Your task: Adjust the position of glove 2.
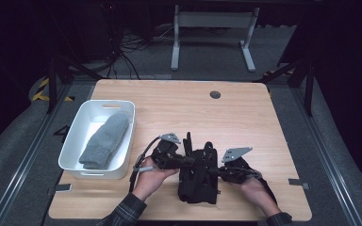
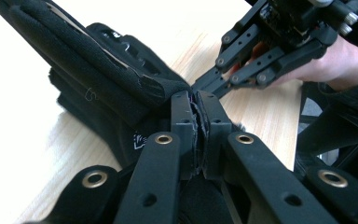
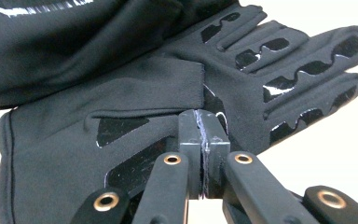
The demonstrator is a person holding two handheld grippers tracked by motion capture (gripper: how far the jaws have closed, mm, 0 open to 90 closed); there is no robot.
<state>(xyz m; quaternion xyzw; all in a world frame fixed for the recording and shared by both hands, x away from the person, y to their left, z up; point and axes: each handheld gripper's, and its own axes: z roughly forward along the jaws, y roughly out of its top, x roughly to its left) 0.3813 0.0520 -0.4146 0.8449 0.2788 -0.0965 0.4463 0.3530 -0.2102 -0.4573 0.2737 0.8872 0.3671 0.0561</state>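
Near the table's (image 1: 245,108) front edge, both tongs (left (image 2: 196,109), right (image 3: 200,122)) pinching black gloves (image 1: 198,181)

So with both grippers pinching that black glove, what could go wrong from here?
The left gripper and right gripper each clamp only a thin edge of the black glove, so fabric could slip free if they pull apart. The white bin already holds a grey mitten, so a dropped glove might land on its rim.
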